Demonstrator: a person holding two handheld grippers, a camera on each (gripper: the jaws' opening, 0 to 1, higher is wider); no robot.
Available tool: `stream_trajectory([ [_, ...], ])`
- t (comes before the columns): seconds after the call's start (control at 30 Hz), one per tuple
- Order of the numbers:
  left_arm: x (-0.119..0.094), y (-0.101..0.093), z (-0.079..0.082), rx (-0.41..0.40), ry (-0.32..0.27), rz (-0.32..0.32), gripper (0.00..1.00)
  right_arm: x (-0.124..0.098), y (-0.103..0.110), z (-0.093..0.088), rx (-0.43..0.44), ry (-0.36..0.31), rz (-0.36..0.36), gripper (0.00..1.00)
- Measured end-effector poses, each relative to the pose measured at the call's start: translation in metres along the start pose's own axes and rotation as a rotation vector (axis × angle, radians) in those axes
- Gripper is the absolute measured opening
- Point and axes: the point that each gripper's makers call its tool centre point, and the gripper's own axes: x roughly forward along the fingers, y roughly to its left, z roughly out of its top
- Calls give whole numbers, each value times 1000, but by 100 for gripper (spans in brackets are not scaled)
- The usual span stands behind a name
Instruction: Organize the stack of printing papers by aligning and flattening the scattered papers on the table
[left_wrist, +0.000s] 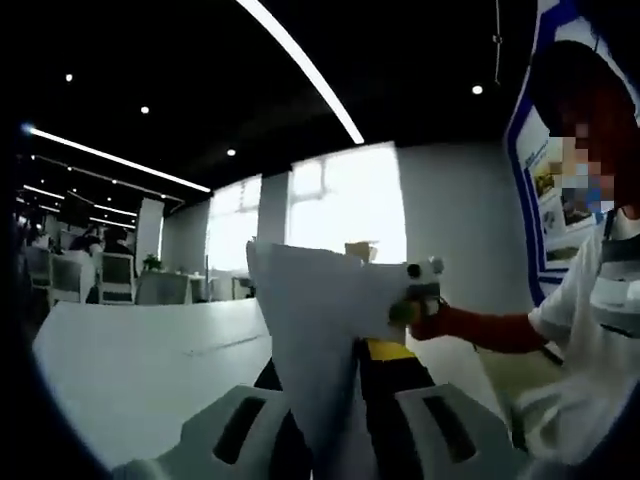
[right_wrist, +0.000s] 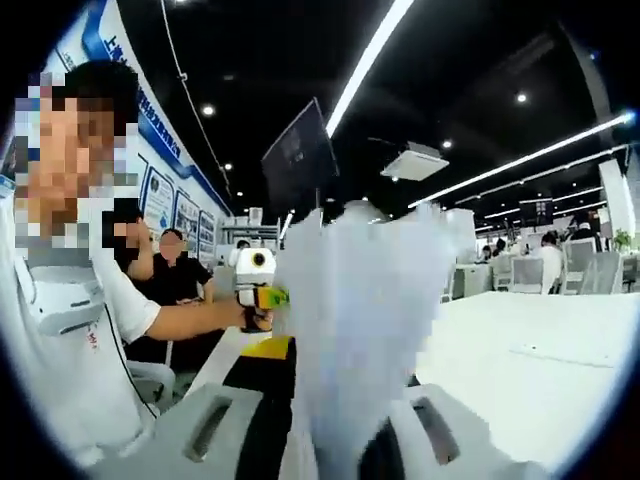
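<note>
Left tool (left_wrist: 335, 425) is clamping the paper stack (left_wrist: 325, 340) upright between its jaws above the white worktop (left_wrist: 140, 360), while the right tool (right_wrist: 335, 430) is gripping the same stack, a seated person (right_wrist: 170, 265) sitting behind.

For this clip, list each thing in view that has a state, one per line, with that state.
paper stack: held upright off the table, edge-on between both grippers, top edges uneven
left gripper: shut on the paper stack
right gripper: shut on the paper stack
white table: bare where it shows
ceiling light strips: lit
</note>
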Motion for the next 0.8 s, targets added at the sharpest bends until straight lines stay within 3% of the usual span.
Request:
stream_trajectory([
  [0.1, -2, -1, -1, -4, -21, -4, 13, -5, -1, -8, 2, -4, -14, 9],
  [0.13, -1, -2, -1, -7, -19, -5, 9, -7, 0, -7, 12, -10, 0, 2],
  [0.17, -1, -4, -2, -10, -16, -16, 6, -9, 6, -6, 41, -17, 34, 0],
  [0.2, -1, -6, -2, -17, -17, -23, 6, -10, 3, -5, 66, -12, 24, 0],
  [0.3, 2, -8, -2, 9, 32, -39, 6, -14, 1, 1, 42, 12, 27, 0],
  [0.43, 4, -9, 18, 22, 53, -67, 6, -15, -1, 23, 36, 14, 34, 0],
  [0.53, 2, -14, 22, 19, 63, -88, 9, -16, 3, 28, 19, 10, 53, 0],
  [0.63, -9, -14, -3, 1, 146, -85, 26, -19, 9, -1, -35, 72, 74, 8],
  [0.73, -12, -16, -18, -21, 164, -91, 23, -17, 9, -14, -20, 76, 77, 9],
  [0.8, -14, -18, -22, -22, 168, -94, 13, -16, 13, -13, 12, 64, 98, 0],
])
